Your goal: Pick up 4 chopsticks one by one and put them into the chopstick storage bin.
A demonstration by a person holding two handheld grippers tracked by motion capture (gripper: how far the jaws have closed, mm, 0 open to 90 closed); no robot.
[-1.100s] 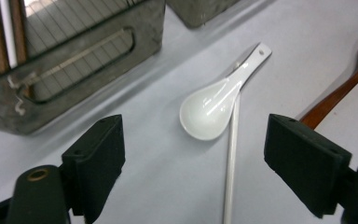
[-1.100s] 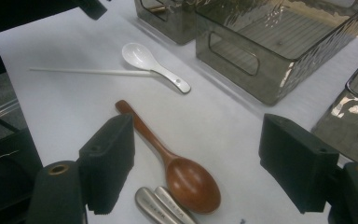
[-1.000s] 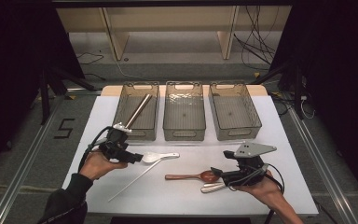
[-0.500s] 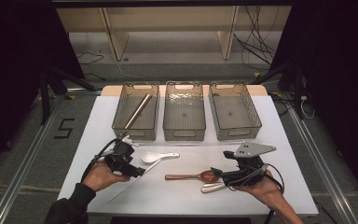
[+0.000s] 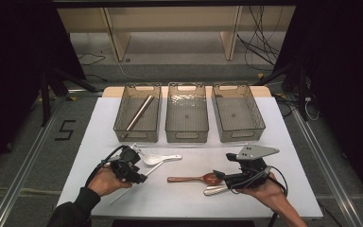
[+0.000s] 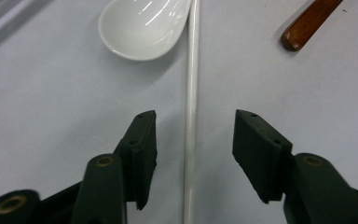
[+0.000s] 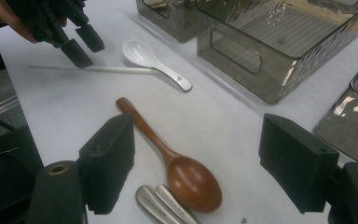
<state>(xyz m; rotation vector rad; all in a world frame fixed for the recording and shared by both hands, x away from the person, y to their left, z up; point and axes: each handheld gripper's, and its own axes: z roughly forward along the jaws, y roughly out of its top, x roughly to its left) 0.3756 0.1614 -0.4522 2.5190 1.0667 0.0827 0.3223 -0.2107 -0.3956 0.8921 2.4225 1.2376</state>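
Left claw now lower and nearer the front edge of the bench, jaws just narrowed to about half, straddling the white chopstick without pressing it; probably about to grip. Chopstick flat on the bench, touching the white spoon. Gap at both pads plain in the left gripper view, hidden from above. Right claw wide open, empty, over the wooden spoon.
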